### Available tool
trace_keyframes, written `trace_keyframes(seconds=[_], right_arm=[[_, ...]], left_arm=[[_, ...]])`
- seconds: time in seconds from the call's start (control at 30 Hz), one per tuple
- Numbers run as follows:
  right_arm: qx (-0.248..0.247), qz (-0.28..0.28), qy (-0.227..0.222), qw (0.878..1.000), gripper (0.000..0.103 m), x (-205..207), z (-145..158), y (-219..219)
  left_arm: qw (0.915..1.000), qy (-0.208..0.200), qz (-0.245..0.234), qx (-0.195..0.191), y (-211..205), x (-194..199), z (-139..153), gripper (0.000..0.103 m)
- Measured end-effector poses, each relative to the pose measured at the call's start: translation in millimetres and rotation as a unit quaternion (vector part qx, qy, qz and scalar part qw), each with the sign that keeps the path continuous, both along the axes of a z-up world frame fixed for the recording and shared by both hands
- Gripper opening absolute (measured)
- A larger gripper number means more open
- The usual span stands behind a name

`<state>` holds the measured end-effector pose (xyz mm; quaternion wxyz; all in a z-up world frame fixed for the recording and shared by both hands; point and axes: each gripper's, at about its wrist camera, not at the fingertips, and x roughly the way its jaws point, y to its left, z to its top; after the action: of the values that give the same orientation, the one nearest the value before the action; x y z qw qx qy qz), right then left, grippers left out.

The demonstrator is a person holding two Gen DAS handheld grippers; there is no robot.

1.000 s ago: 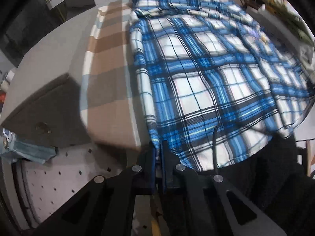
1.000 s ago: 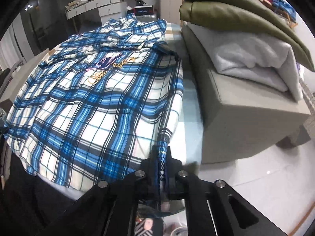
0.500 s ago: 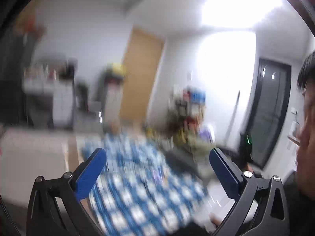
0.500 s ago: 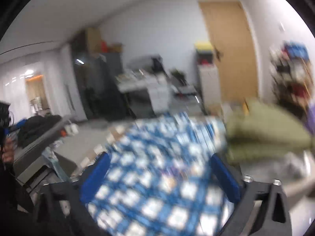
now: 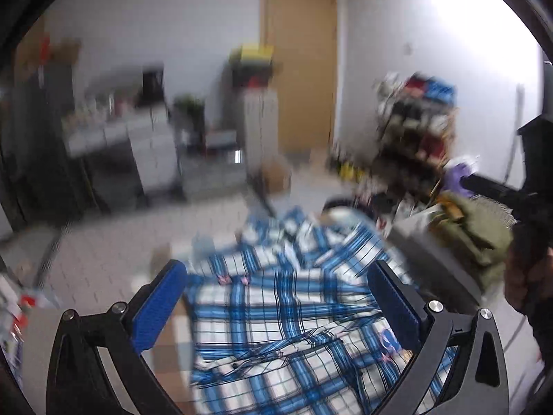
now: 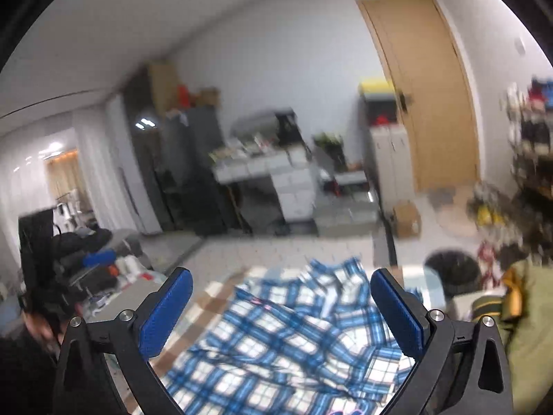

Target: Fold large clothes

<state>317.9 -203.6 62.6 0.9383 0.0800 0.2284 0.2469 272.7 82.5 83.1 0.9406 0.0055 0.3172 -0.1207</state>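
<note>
Olive cushions just beside rumpled plaid shirt

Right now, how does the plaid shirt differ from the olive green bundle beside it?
The plaid shirt is blue and white checked; the olive bundle is plain green. The shirt lies spread low with rumpled folds, while the bundle sits higher, on a grey block beside the shirt. Both are soft fabric, and neither is gripped.
</note>
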Motion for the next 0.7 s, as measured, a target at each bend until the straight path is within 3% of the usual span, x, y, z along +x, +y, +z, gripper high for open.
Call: trace_keyframes(seconds=[0.13,0.23,0.37,0.53,0.7], right_arm=[[0.027,-0.011,0.091,0.995,0.103,97.2,-32.9,-3.2],[0.046,-0.012,0.139,0.989,0.103,146.1,-60.0,-11.2],[0.047,-0.02,0.199,0.979,0.103,218.3,-94.8,-5.3],[0.037,-0.033,0.264,0.963,0.103,294.0,-139.8,5.9],[0.031,-0.04,0.312,0.949,0.103,349.1,-188.0,11.2]], left_arm=[[0.9921,0.114,0.043,-0.029,-0.1,96.4,-49.1,0.102],[0.9861,0.148,0.051,-0.055,-2.3,122.9,-72.5,0.102],[0.9709,0.21,0.071,-0.091,-3.3,177.6,-99.8,0.102],[0.9699,0.212,0.093,-0.075,-17.4,219.2,-113.8,0.102],[0.9573,0.257,0.095,-0.093,-20.4,262.5,-149.4,0.102]])
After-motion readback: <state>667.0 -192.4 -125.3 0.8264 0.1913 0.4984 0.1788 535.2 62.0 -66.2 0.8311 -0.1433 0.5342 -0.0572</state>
